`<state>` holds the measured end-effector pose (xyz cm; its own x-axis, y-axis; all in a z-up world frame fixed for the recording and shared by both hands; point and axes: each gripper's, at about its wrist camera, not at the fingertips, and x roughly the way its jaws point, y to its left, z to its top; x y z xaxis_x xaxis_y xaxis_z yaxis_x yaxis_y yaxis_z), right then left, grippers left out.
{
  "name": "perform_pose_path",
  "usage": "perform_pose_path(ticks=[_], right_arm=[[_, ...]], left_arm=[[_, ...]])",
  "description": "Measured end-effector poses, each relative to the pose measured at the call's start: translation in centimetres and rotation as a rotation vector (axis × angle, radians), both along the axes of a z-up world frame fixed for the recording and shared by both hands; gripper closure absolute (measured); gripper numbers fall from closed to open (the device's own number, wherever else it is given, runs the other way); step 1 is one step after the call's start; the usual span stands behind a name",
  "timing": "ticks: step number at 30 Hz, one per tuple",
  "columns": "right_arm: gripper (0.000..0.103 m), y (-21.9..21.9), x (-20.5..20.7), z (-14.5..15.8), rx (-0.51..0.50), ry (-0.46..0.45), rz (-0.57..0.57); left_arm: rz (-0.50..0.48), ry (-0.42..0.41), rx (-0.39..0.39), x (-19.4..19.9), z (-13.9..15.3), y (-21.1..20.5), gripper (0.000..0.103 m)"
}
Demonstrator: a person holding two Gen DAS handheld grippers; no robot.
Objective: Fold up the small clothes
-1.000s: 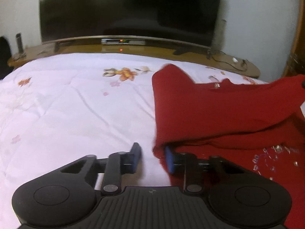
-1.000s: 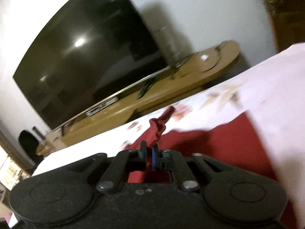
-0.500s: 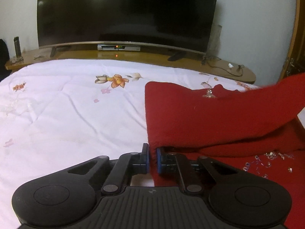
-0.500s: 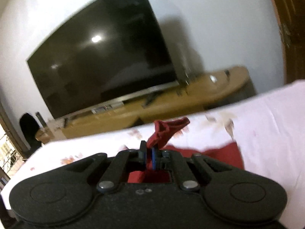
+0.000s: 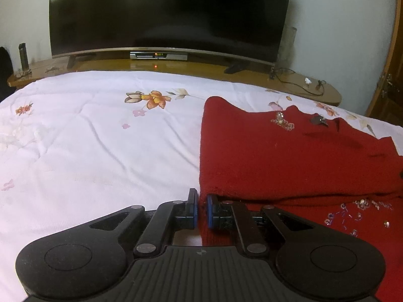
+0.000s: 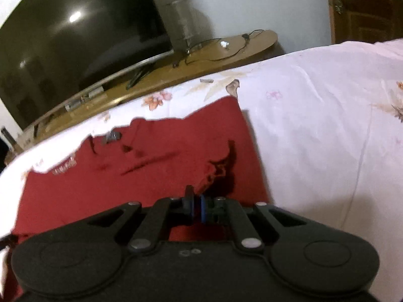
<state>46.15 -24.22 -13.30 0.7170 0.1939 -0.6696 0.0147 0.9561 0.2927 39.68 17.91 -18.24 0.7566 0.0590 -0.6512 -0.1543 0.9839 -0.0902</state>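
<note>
Left view: left gripper [image 5: 200, 210] low over bed [image 5: 100, 146], fingers [image 5: 191, 209] nearly closed on left edge of folded red sweater [image 5: 277, 156]; narrow gap visible, grip uncertain. TV [image 5: 171, 12] behind.

Right view: right gripper [image 6: 197, 207] over sweater [image 6: 141, 166], fingers nearly together, thin gap, nothing visibly held. Sweater flat on bed [image 6: 327, 125].

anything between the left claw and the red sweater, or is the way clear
Nothing visible stands between them. The left claw sits right at the near left corner of the red sweater, with the garment's edge in the narrow gap between its pads. Only the white floral bedspread lies to its left.
</note>
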Motion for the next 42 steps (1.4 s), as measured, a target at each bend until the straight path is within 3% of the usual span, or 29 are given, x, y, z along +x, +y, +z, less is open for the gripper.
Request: perform_pose_path(ticks=[5, 8, 9, 10, 11, 12, 14, 16, 20, 23, 26, 27, 31, 33, 34, 36, 38, 39, 40, 42], right_arm=[[0.097, 0.0, -1.3, 1.9, -0.016, -0.114, 0.025], [0.097, 0.0, 0.1, -0.9, -0.079, 0.016, 0.020], [0.096, -0.2, 0.1, -1.4, -0.074, 0.013, 0.026], [0.095, -0.4, 0.0, -1.1, -0.069, 0.010, 0.026], [0.083, -0.6, -0.2, -0.5, -0.060, -0.001, 0.014], [0.073, -0.9, -0.8, 0.2, -0.062, -0.039, -0.015], [0.071, -1.5, -2.0, 1.6, -0.073, -0.114, -0.022], [0.073, -1.4, -2.2, 2.2, -0.083, -0.144, 0.013], [0.078, 0.8, -0.4, 1.9, -0.100, -0.144, 0.094], [0.079, 2.5, 0.4, 1.4, -0.144, -0.152, 0.138], [0.079, 3.0, 1.9, -0.2, -0.203, -0.095, 0.127], [0.079, 2.8, 2.5, -1.1, -0.225, -0.052, 0.118], [0.079, 2.1, 2.1, -1.6, -0.216, -0.088, 0.157], [0.076, 2.0, 1.3, -0.4, -0.220, -0.093, 0.144], [0.073, 1.9, 0.2, 0.8, -0.216, -0.154, 0.145], [0.063, 1.8, -1.5, 1.8, -0.231, -0.239, 0.153], [0.065, 1.8, -1.2, 0.5, -0.233, -0.156, 0.170], [0.066, 1.7, -0.8, -0.5, -0.236, -0.114, 0.184], [0.066, 1.7, -0.6, -1.8, -0.259, -0.078, 0.200], [0.066, 1.5, -1.1, -2.1, -0.260, -0.116, 0.211]], left_arm=[[0.001, 0.006, 0.019, 0.2, -0.1, -0.5, 0.096], [-0.023, 0.021, 0.041, 0.4, 0.1, -0.7, 0.095], [-0.048, 0.028, 0.056, 0.2, 0.3, -0.6, 0.092], [-0.066, 0.031, 0.065, -0.2, 0.6, -0.3, 0.084], [-0.058, 0.023, 0.086, -0.9, 1.0, 0.1, 0.052], [-0.036, -0.009, 0.109, -1.8, 1.6, 0.6, 0.032], [-0.020, -0.112, 0.095, -3.1, 3.2, 1.7, 0.032], [-0.041, -0.177, 0.022, -2.2, 4.9, 2.1, 0.032], [-0.208, -0.232, -0.003, 2.6, 6.1, -1.4, 0.033], [-0.240, -0.173, -0.014, 7.4, 4.2, -3.1, 0.033], [-0.143, 0.012, -0.006, 11.6, -0.2, -1.9, 0.031], [-0.160, -0.047, 0.004, 11.2, -0.7, -1.7, 0.030], [-0.153, -0.020, 0.058, 10.5, 0.3, -2.5, 0.030], [-0.167, -0.092, 0.059, 8.2, 2.1, -3.0, 0.030], [-0.167, -0.123, 0.059, 7.2, 2.7, -3.0, 0.030], [-0.179, -0.102, 0.057, 5.9, 2.5, -3.9, 0.030], [-0.198, -0.064, 0.127, 5.3, 0.9, -5.2, 0.030], [-0.191, -0.039, 0.172, 5.2, -0.1, -5.8, 0.024], [-0.168, -0.053, 0.170, 5.0, -0.3, -5.7, 0.023], [-0.130, -0.022, 0.121, 5.2, 0.4, -4.9, 0.021]])
